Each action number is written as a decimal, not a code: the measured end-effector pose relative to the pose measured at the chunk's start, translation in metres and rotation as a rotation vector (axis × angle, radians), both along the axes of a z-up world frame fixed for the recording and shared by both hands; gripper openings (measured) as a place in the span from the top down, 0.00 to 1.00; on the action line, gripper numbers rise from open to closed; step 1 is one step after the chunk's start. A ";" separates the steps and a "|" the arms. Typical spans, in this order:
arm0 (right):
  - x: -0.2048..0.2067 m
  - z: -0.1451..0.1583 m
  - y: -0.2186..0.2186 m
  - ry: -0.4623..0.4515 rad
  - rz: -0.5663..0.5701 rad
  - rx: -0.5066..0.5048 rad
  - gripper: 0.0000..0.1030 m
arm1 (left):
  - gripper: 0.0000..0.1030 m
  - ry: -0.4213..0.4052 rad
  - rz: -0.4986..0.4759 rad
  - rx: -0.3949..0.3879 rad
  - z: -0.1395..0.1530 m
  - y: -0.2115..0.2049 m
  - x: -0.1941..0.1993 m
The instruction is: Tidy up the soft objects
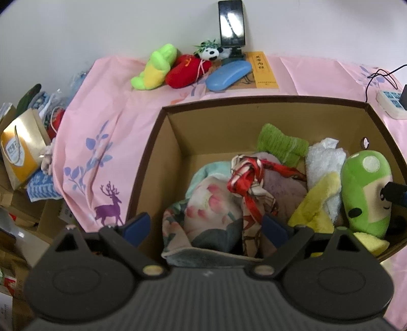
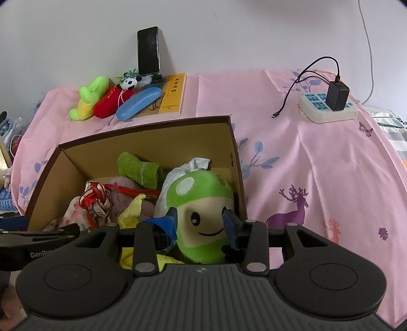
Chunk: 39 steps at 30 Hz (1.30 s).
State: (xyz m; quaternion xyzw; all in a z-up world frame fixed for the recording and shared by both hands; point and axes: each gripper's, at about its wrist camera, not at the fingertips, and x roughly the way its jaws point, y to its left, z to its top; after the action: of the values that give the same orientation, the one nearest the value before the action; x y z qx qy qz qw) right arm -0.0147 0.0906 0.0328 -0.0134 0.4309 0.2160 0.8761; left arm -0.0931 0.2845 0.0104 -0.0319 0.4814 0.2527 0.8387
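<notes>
A brown cardboard box (image 1: 162, 142) (image 2: 142, 142) on a pink cloth holds soft things: a floral cloth bundle (image 1: 213, 211), a red patterned scarf (image 1: 248, 178), a green towel (image 1: 279, 143), a white towel (image 1: 323, 159), a yellow cloth (image 1: 318, 203). My left gripper (image 1: 206, 226) is open over the floral bundle at the box's near edge. My right gripper (image 2: 201, 224) is shut on a green mushroom plush (image 2: 203, 203) (image 1: 366, 188) inside the box at its right wall.
At the back by the wall lie a green-yellow plush (image 1: 155, 67), a red plush (image 1: 188, 71), a panda toy (image 1: 212, 52), a blue case (image 1: 229, 75), a yellow book (image 1: 262, 70) and a phone on a stand (image 1: 231, 23). A power strip with charger (image 2: 328, 107) sits right. Bags (image 1: 20, 155) crowd the left.
</notes>
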 end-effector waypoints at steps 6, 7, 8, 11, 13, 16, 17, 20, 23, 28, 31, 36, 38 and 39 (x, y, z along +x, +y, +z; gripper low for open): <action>0.000 -0.001 0.001 0.001 -0.003 -0.004 0.77 | 0.10 0.007 0.000 0.006 -0.002 0.000 0.001; 0.000 -0.001 0.001 0.001 -0.002 -0.004 0.77 | 0.10 0.007 -0.001 0.005 -0.002 0.000 0.001; 0.000 -0.001 0.001 0.001 -0.002 -0.005 0.77 | 0.10 0.008 -0.002 0.006 -0.002 -0.001 0.000; 0.000 -0.001 0.001 0.001 -0.002 -0.005 0.77 | 0.10 0.005 -0.004 0.008 -0.001 -0.002 -0.001; 0.000 -0.001 0.001 0.002 -0.002 -0.004 0.77 | 0.10 0.000 -0.005 0.007 0.000 -0.003 -0.002; -0.001 -0.001 0.001 0.001 -0.001 -0.006 0.77 | 0.10 0.000 -0.005 0.012 0.000 -0.004 -0.003; -0.001 -0.002 0.001 0.000 0.000 -0.006 0.77 | 0.10 0.000 -0.004 0.012 0.000 -0.004 -0.003; -0.003 -0.004 0.001 0.000 0.000 -0.008 0.77 | 0.10 0.001 -0.009 0.014 0.000 -0.005 -0.003; -0.004 -0.005 -0.001 0.002 -0.001 -0.009 0.77 | 0.10 -0.001 -0.011 0.011 0.000 -0.007 -0.005; -0.006 -0.005 -0.003 0.007 -0.003 -0.008 0.77 | 0.10 0.004 -0.008 0.006 -0.001 -0.009 -0.007; -0.007 -0.005 -0.004 0.009 -0.003 -0.008 0.77 | 0.10 0.004 -0.010 0.009 -0.001 -0.011 -0.008; -0.009 -0.008 -0.005 0.016 -0.005 -0.007 0.77 | 0.10 0.010 -0.013 0.008 -0.003 -0.013 -0.009; -0.009 -0.009 -0.006 0.020 -0.007 -0.007 0.77 | 0.10 0.011 -0.014 0.008 -0.003 -0.013 -0.009; -0.009 -0.009 -0.006 0.022 -0.008 -0.008 0.77 | 0.10 0.011 -0.014 0.007 -0.003 -0.013 -0.009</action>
State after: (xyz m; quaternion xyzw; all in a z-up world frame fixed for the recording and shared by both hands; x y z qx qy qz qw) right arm -0.0236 0.0846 0.0237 -0.0129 0.4412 0.2111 0.8721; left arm -0.1017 0.2717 0.0078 -0.0242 0.4853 0.2489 0.8378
